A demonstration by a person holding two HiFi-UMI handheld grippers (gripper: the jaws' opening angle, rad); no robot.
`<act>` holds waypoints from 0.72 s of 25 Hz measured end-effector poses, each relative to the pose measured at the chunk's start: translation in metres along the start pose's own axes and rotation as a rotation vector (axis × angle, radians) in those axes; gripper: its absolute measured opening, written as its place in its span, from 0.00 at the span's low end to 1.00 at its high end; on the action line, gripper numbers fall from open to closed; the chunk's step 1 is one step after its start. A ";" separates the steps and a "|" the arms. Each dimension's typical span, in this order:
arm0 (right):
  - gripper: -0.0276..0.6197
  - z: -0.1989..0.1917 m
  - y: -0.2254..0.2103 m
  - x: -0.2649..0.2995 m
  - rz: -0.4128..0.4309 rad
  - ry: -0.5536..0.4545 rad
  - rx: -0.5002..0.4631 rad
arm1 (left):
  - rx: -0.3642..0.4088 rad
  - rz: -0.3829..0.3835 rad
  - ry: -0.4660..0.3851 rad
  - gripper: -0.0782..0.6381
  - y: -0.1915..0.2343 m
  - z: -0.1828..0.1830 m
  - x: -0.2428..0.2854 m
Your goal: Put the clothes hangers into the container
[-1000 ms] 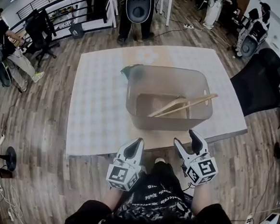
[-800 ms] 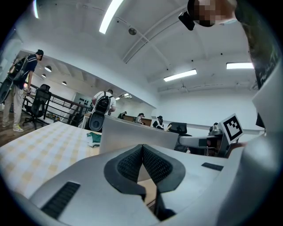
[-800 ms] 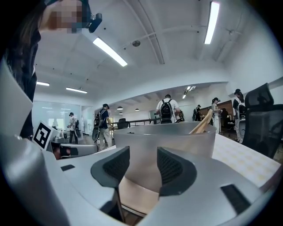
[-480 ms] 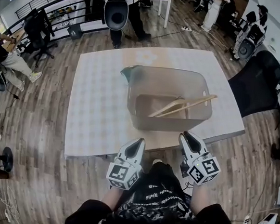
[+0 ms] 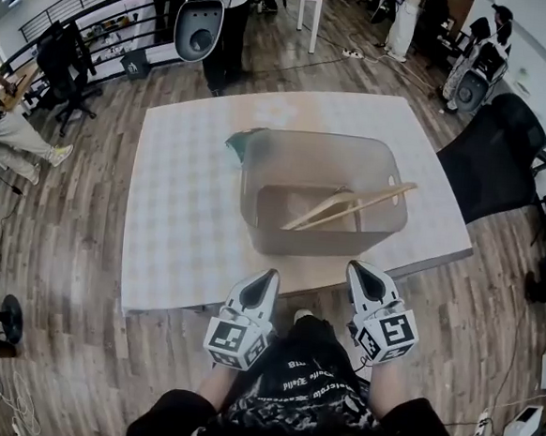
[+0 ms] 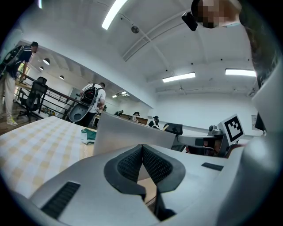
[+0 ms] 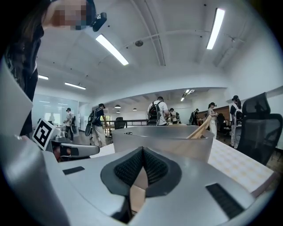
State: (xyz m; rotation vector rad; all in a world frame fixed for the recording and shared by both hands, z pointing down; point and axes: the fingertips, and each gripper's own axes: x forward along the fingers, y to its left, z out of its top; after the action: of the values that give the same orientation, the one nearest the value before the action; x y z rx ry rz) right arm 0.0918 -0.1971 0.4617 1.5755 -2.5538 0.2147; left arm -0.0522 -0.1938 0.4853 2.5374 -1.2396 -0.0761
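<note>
We hold the left tongs (image 5: 264,278) and right tongs (image 5: 357,270) low by the near edge of the desk (image 5: 180,205), each pair pressed together on nothing, likely because the wooden clothes hangers (image 5: 349,207) already lie slanted inside the translucent container (image 5: 321,139).

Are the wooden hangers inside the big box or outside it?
Inside. The wooden hangers rest in the container, slanting from its floor up to its right rim.

The frosted container (image 5: 313,242) is blurring the lower ends of the hangers (image 5: 354,206); a teal thing (image 5: 235,145) is sitting half hidden behind it.
</note>
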 end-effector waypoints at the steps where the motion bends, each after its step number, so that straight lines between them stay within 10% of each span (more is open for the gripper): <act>1: 0.06 -0.002 -0.001 0.000 -0.012 0.007 -0.003 | 0.000 -0.001 0.002 0.14 0.000 -0.001 0.000; 18: 0.05 -0.014 0.002 0.003 -0.051 0.082 -0.152 | 0.047 0.001 0.003 0.14 0.007 -0.002 -0.001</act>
State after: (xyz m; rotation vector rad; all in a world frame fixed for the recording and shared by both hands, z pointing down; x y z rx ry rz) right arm 0.0892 -0.1960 0.4761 1.5412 -2.4032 0.0758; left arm -0.0575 -0.1965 0.4897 2.5752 -1.2562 -0.0430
